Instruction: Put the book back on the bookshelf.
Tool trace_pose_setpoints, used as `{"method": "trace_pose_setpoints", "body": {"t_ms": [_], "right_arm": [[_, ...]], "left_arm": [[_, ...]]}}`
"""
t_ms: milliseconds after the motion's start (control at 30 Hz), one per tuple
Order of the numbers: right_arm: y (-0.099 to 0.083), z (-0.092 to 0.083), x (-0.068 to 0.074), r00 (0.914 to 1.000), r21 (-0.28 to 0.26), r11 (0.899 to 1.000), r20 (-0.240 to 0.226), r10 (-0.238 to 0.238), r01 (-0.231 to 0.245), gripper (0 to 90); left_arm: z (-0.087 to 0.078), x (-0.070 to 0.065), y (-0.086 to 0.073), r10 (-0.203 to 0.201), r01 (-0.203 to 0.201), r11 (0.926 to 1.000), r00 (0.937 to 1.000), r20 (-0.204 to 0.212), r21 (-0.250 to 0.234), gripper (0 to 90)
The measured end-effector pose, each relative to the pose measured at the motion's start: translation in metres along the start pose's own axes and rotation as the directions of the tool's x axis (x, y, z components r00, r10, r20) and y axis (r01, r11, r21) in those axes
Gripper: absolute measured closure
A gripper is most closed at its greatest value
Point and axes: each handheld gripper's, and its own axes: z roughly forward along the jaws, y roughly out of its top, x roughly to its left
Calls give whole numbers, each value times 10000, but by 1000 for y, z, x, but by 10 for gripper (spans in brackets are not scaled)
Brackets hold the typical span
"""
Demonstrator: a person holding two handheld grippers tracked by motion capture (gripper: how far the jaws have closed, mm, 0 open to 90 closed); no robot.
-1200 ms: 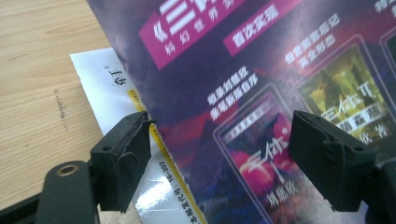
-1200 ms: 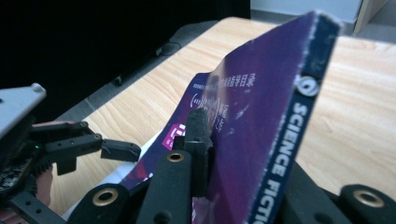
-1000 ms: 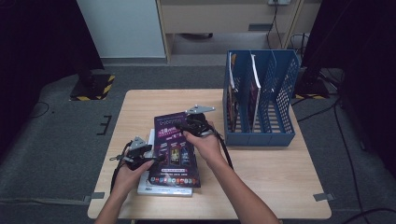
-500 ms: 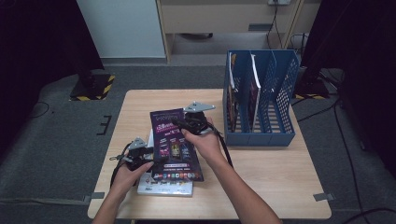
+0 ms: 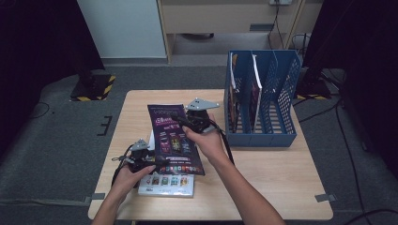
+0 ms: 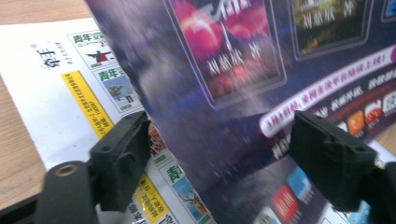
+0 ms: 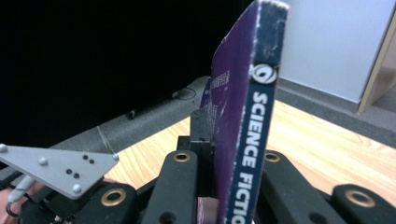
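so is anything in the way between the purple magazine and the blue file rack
Nothing visible blocks it. The purple magazine, clamped in the right gripper, is partly lifted off the white magazine. The bare table lies between it and the blue file rack, whose right-hand slots look open; two left slots hold magazines.

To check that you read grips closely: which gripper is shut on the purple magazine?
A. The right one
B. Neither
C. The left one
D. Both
A: in the right gripper view the right gripper clamps the magazine at its spine, while the left gripper stands open, its fingers apart at the cover's sides.
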Motion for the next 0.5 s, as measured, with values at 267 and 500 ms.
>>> {"method": "trace_pose_setpoints", "body": {"t_ms": [267,500], "right_arm": [[1,-2,1,9998,-236,9997,-213,-62,57,839],[3,-4,1,9991,-398,9992,-413,-87,70,839]], "left_arm": [[-7,4,3,-5,5,10000,9998,210,14,446],[-12,6,6,4,-1,9998,9999,107,-217,593]]}}
